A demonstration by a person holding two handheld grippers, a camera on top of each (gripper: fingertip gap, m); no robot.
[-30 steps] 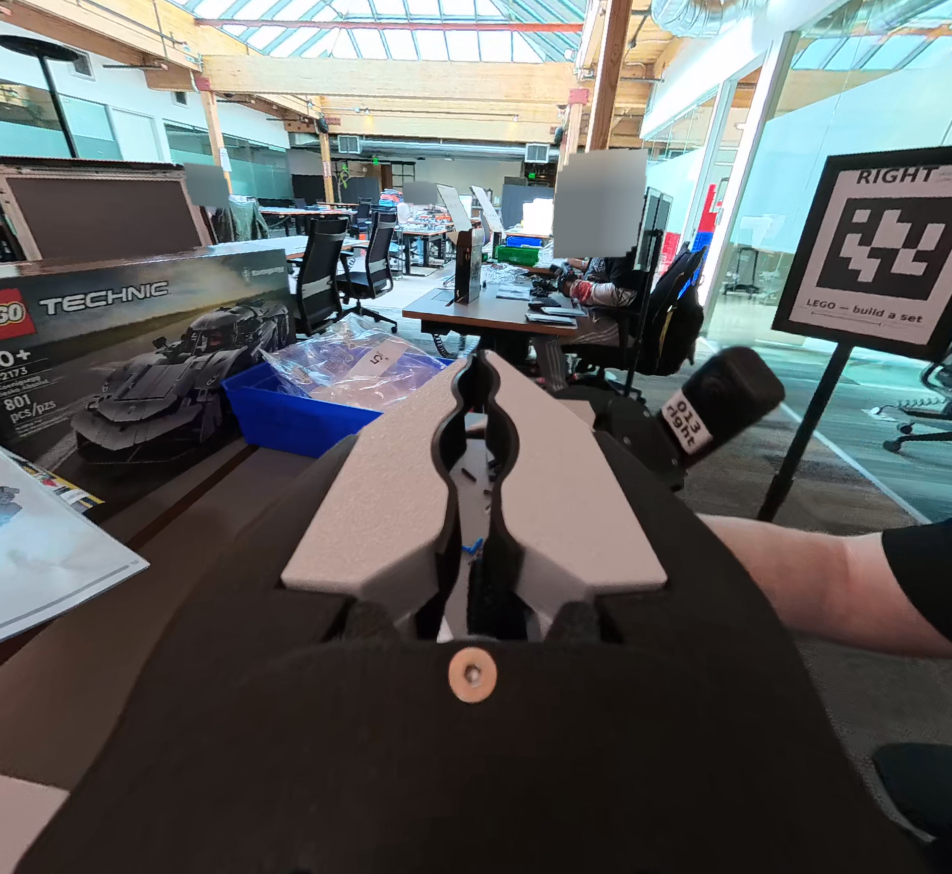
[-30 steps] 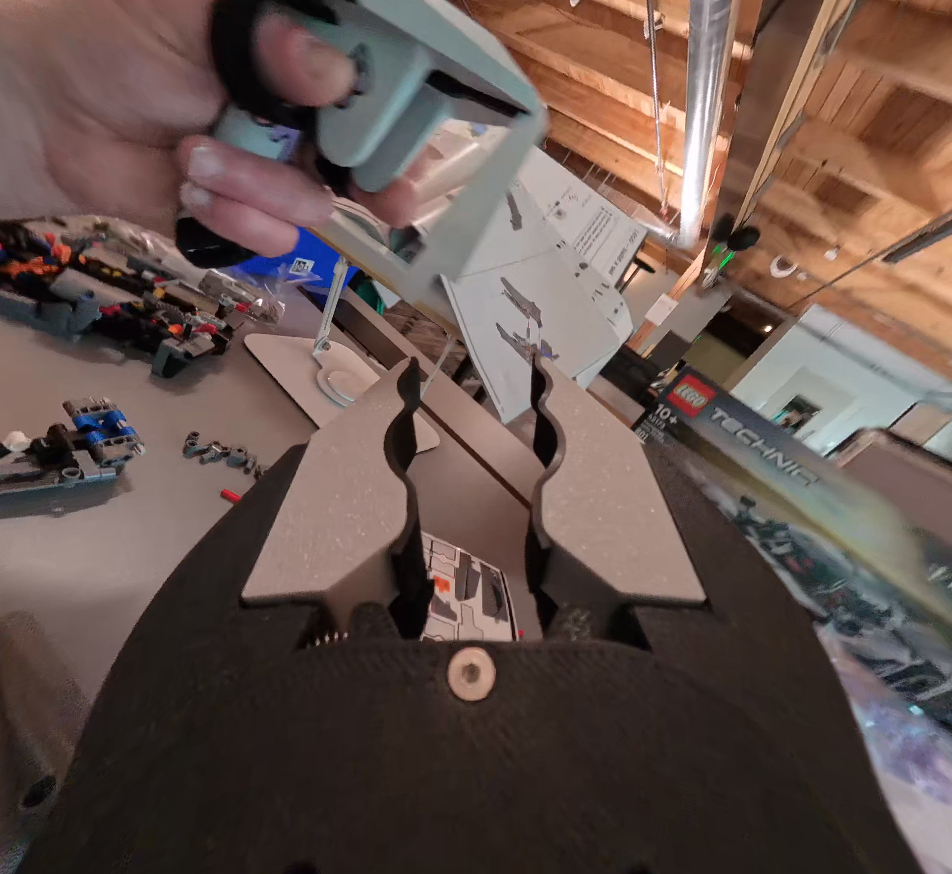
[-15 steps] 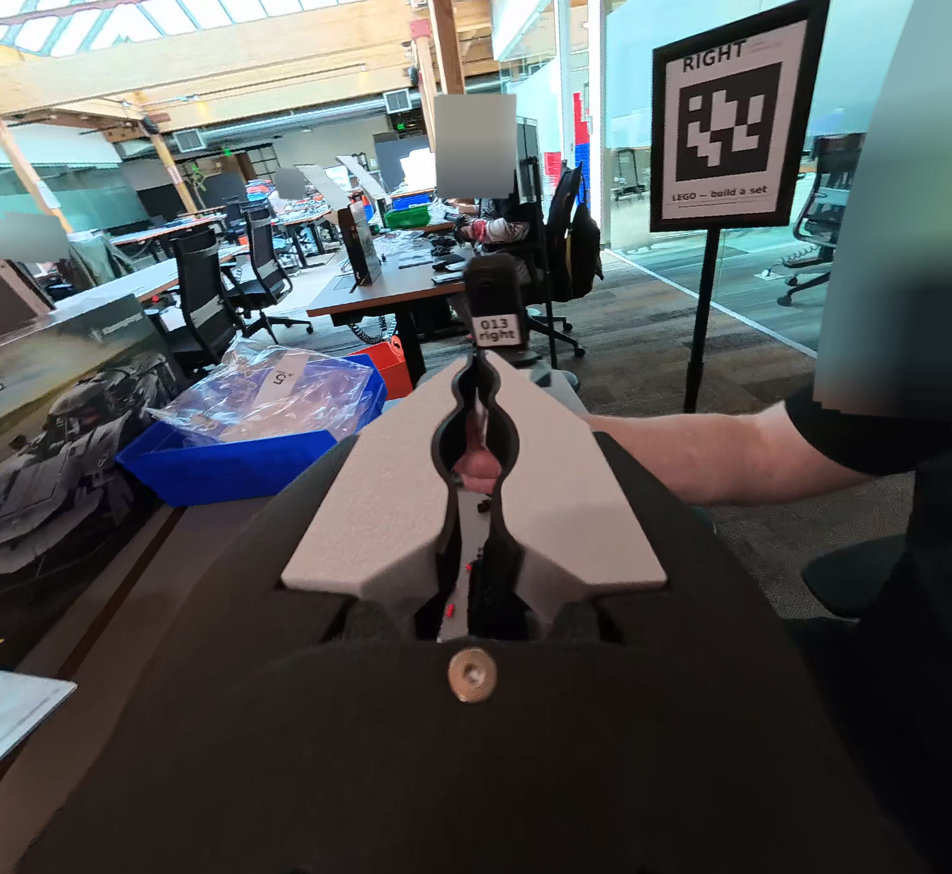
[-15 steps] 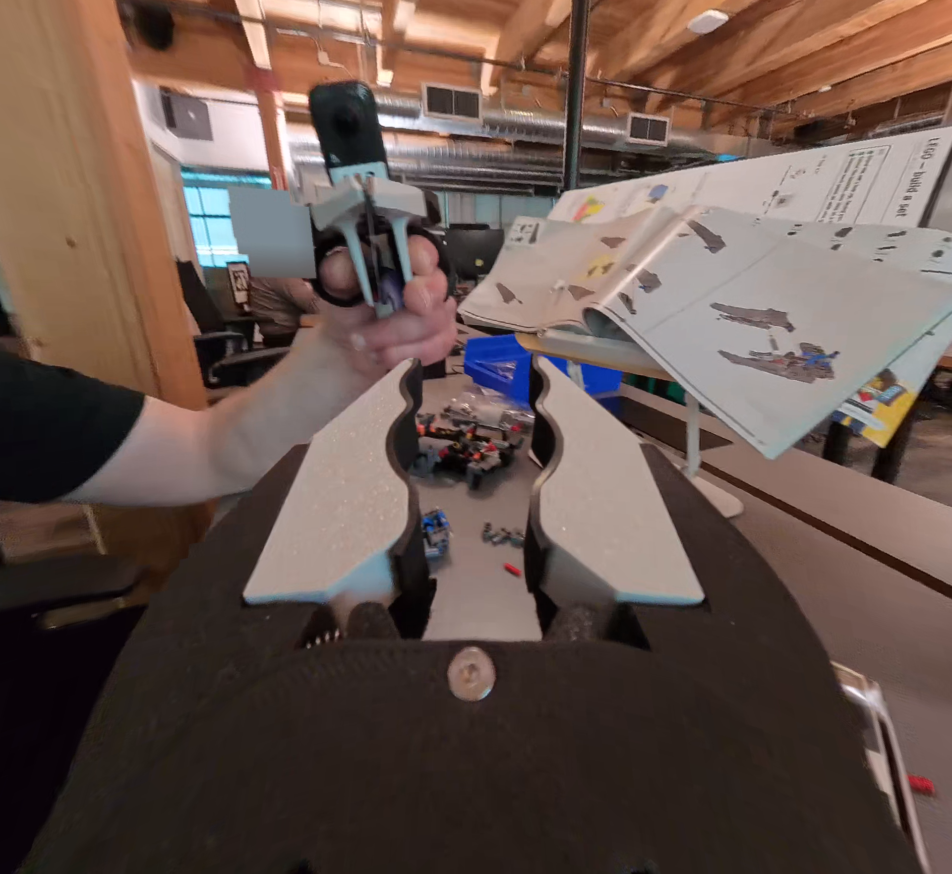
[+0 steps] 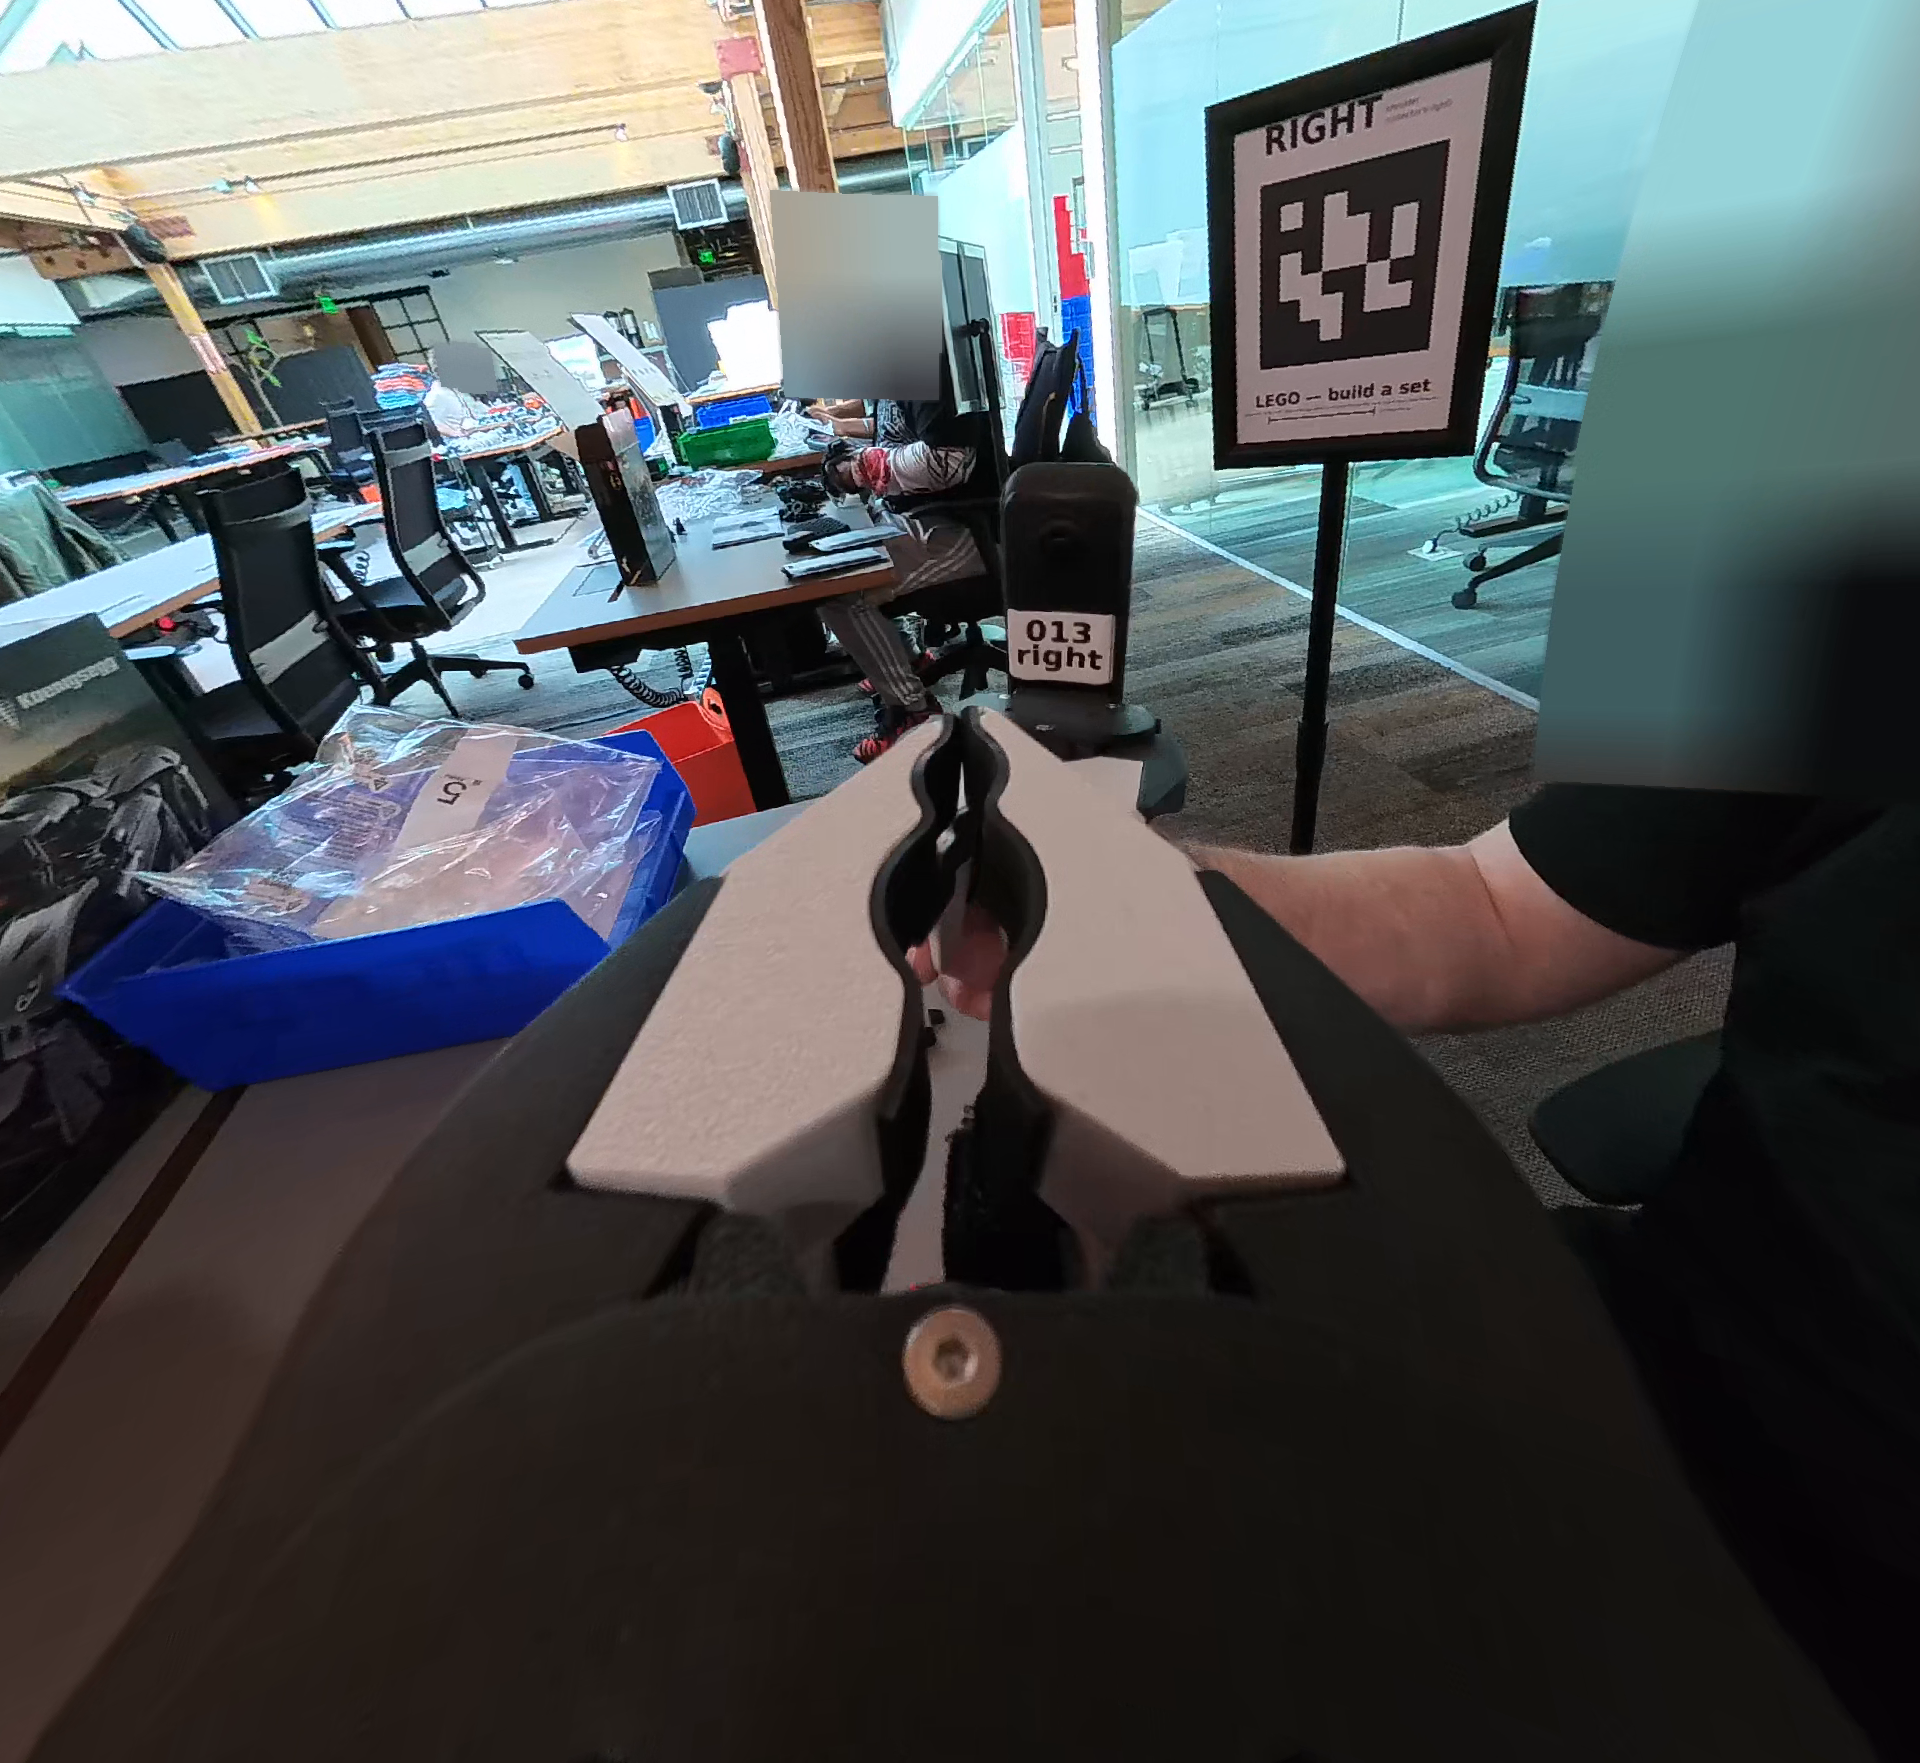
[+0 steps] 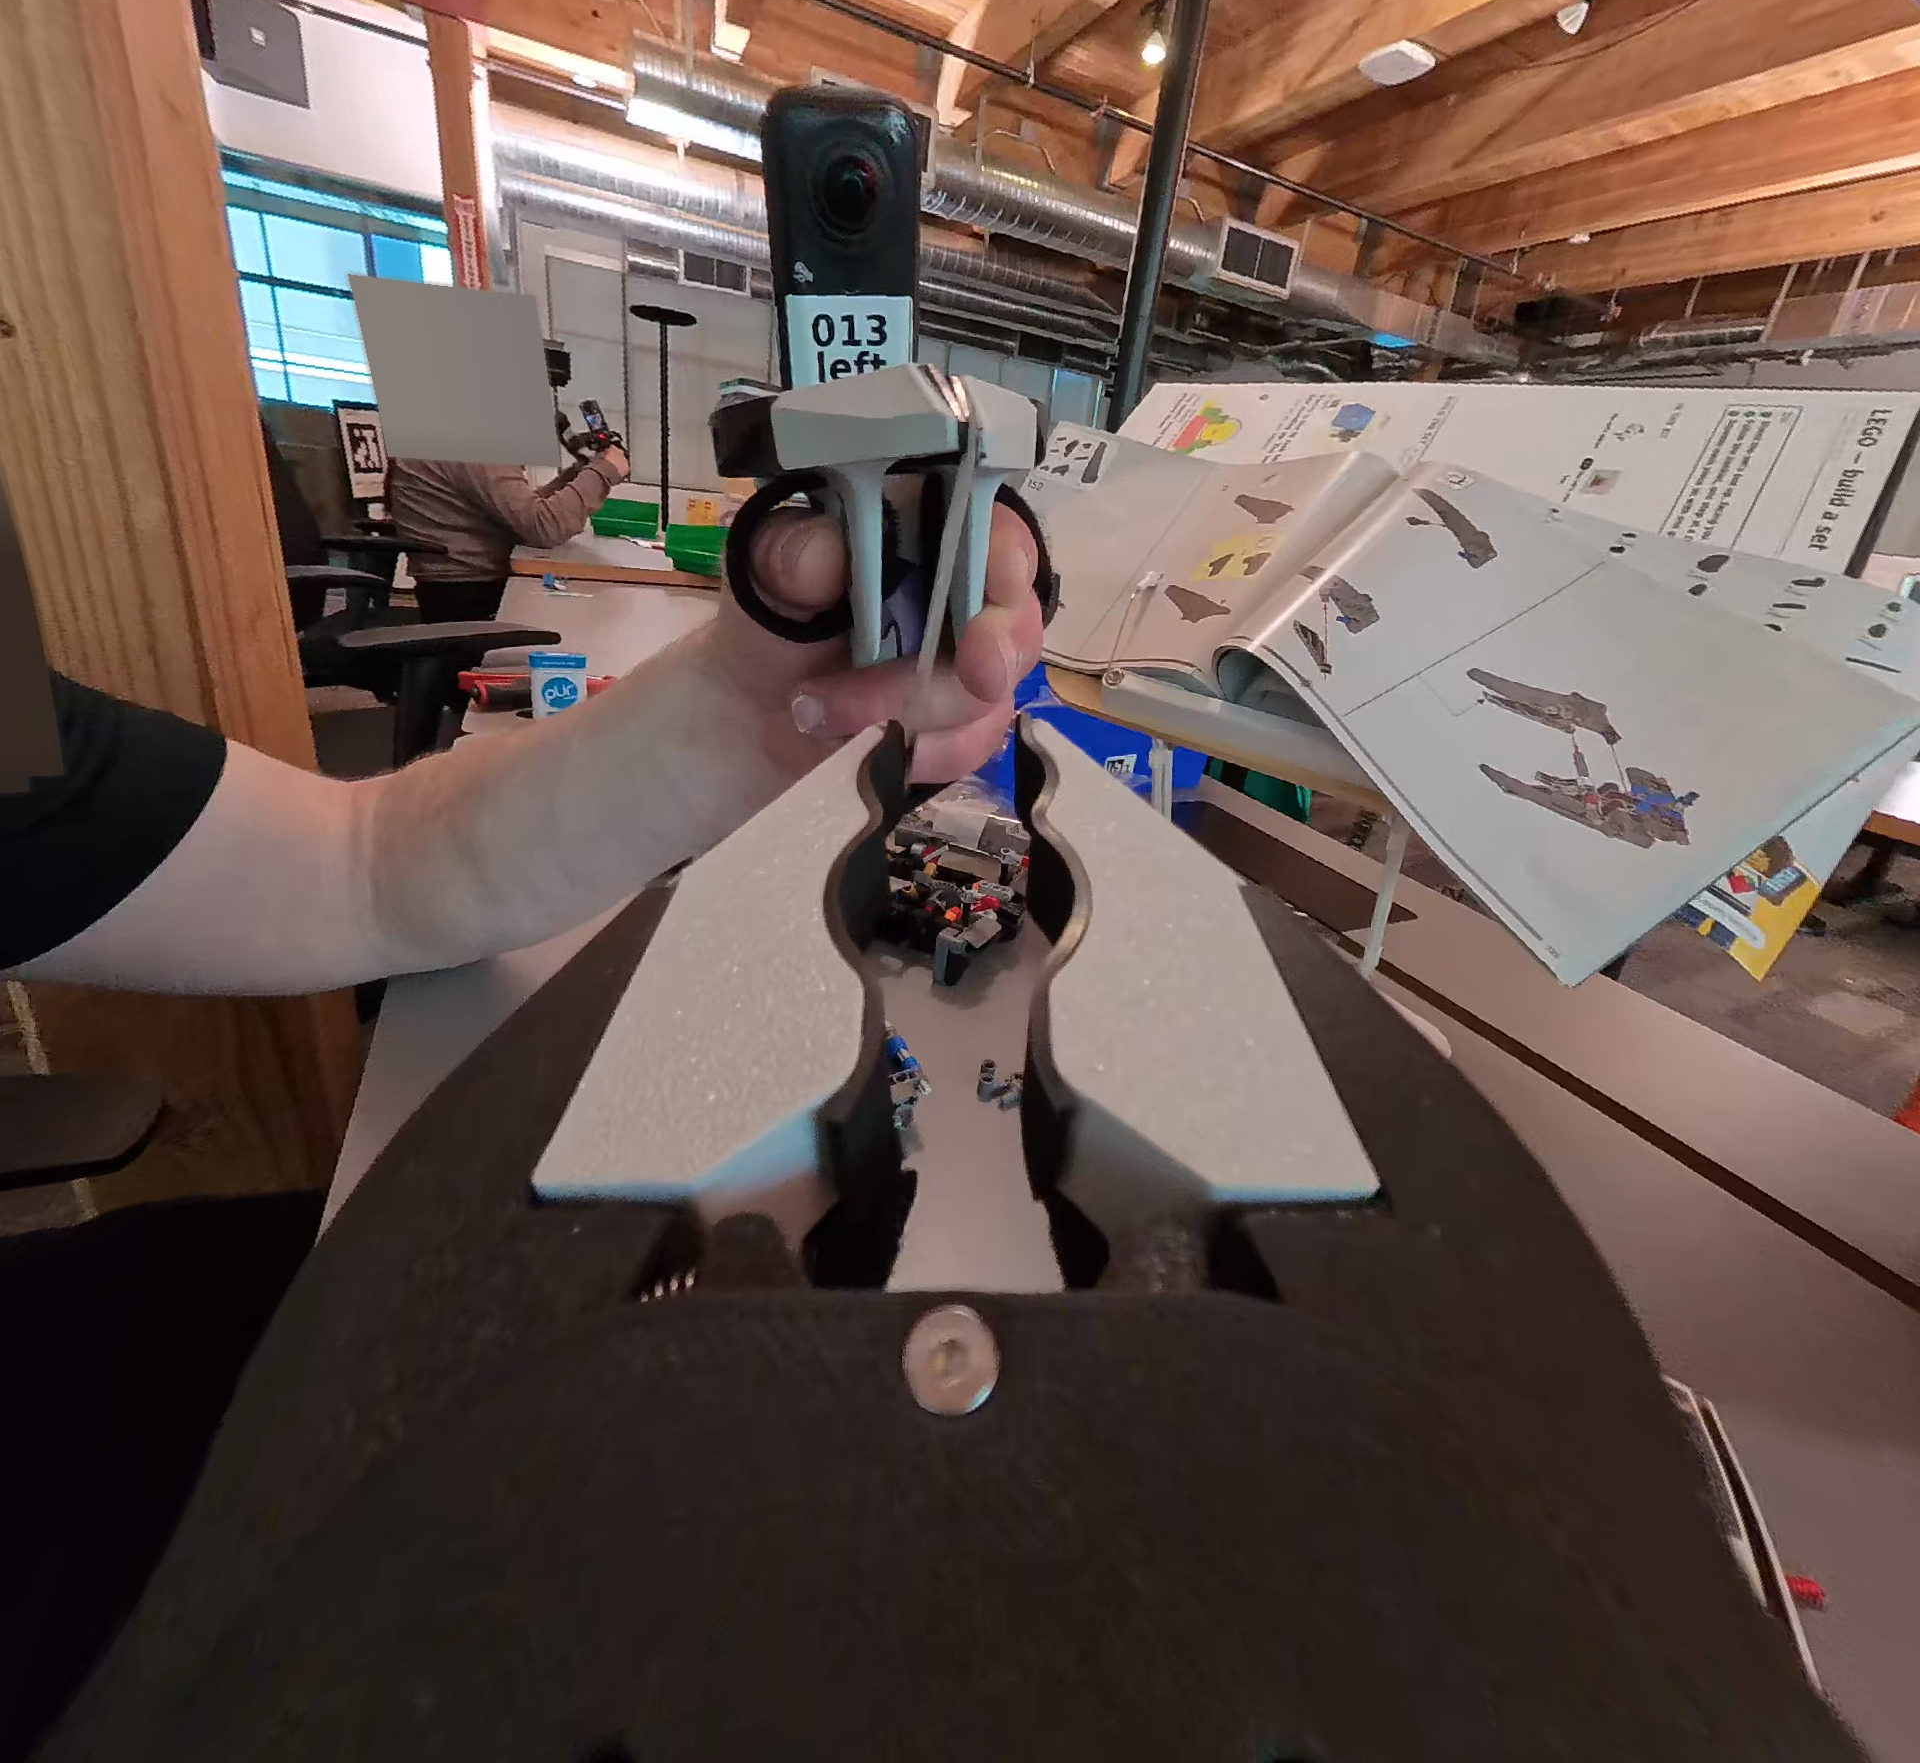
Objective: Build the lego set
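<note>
The grey table (image 6: 1558, 1225) carried an open instruction booklet (image 6: 1507, 674) on a stand at its far edge. A blue bin (image 5: 364, 975) with clear bags stood near a corner. The half-built lego model (image 6: 940, 892) lay mid-table, loose pieces (image 6: 1000, 1081) near it. The left gripper (image 5: 961, 742) was clenched, empty; the right gripper (image 6: 956, 747) stood released.

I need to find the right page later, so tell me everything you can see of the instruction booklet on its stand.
The instruction booklet lies open on a tilted pale stand beside the grey table, right of the left hand-held gripper. Its glossy white pages show small build diagrams of dark parts. The left pages lie flat; the right page curls over and hangs past the stand's edge. Nothing but the stand touches it.
</note>
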